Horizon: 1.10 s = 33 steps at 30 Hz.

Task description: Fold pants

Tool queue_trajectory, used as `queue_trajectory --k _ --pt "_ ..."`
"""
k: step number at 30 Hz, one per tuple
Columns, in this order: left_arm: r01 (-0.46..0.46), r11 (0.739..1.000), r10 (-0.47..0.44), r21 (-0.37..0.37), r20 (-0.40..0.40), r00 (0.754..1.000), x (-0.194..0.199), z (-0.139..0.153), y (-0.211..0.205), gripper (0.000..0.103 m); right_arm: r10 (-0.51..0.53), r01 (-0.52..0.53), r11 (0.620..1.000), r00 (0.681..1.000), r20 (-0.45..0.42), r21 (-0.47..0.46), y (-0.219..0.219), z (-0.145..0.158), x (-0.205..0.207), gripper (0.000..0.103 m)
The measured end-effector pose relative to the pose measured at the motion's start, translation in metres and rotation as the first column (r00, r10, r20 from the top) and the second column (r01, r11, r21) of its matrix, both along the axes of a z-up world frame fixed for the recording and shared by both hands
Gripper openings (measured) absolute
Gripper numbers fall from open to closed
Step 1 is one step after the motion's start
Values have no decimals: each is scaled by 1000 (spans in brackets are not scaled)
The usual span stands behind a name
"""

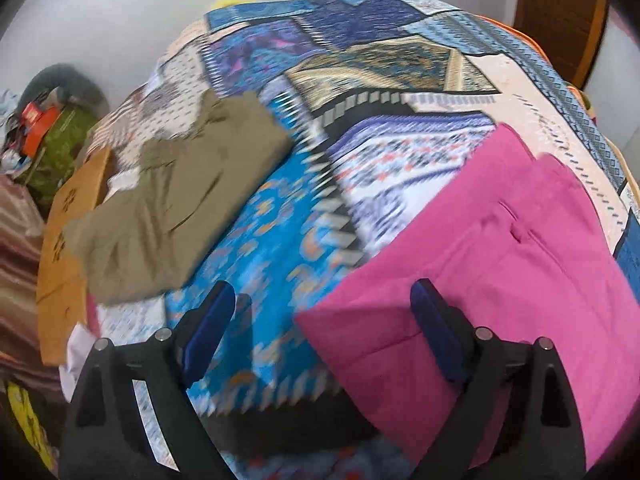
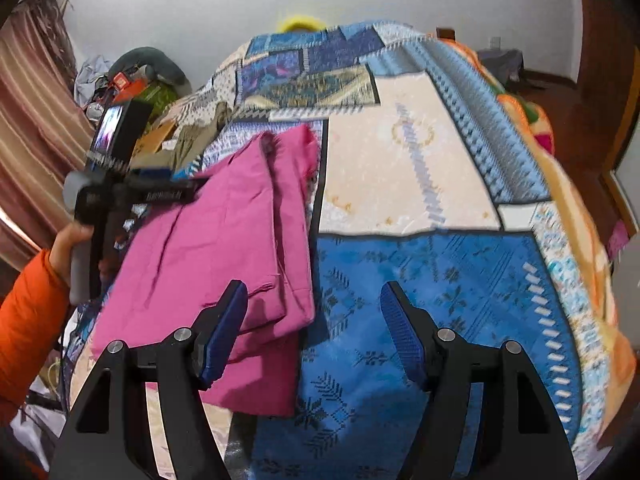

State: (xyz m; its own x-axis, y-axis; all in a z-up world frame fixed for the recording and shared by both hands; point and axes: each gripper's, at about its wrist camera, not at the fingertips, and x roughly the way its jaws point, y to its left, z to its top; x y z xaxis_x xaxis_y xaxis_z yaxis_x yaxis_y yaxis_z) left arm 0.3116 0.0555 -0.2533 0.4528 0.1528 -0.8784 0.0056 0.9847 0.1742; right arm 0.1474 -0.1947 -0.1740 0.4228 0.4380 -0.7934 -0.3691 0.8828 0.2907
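Pink pants (image 1: pixel 500 264) lie folded on the patterned bedspread (image 1: pixel 280 240), at the right of the left wrist view and at the left-centre of the right wrist view (image 2: pixel 224 240). My left gripper (image 1: pixel 324 292) is open and empty above the pants' left edge; its right finger hangs over the pink cloth. My right gripper (image 2: pixel 314 292) is open and empty above the pants' near right corner. The left gripper body (image 2: pixel 132 192), held by a hand in an orange sleeve, shows at the left of the right wrist view.
Folded olive-green pants (image 1: pixel 176 200) lie on the bed's left side, partly over a cardboard box (image 1: pixel 64 240). Clutter (image 1: pixel 44 132) and a striped curtain (image 2: pixel 36 120) stand left of the bed. A wooden door (image 1: pixel 560 16) is at the far right.
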Motion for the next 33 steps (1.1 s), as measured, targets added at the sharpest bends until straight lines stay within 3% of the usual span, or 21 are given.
queue_trajectory --k 8,13,15,17,18,20,21,23,25,30,33 --pt "-125 989 124 -77 -20 992 -85 15 41 92 8 -8 1000 999 52 3 2 16 -10 65" --pt "-123 983 122 -134 -21 992 -140 22 42 91 48 -48 999 998 40 -6 15 8 -23 65" --pt "-111 983 112 -145 -3 994 -158 27 38 81 74 -74 997 997 26 -6 21 2 -28 65" --pt "-105 981 108 -166 8 994 -167 30 36 62 89 -89 996 996 30 -10 27 -4 -33 65" --pt "-104 978 107 -181 10 994 -171 31 36 58 96 -96 995 995 33 -17 30 -8 -35 64" --pt "-103 977 106 -187 8 994 -174 30 35 44 107 -107 994 994 28 -15 34 -13 -35 51" --pt "-105 977 108 -183 6 994 -175 28 35 43 112 -112 994 994 18 -9 35 -15 -36 46" --pt "-116 977 118 -180 0 993 -176 24 35 42 131 -131 991 991 -2 2 37 -19 -36 25" --pt "-120 974 121 -190 -3 993 -176 22 38 42 139 -138 988 990 7 -70 42 -23 -38 14" --pt "-107 982 109 -157 0 994 -167 36 46 41 142 -143 988 990 -16 -51 36 -22 -36 14" --pt "-100 979 107 -180 28 994 -155 55 52 43 102 -101 994 994 37 -42 32 -10 -29 20"
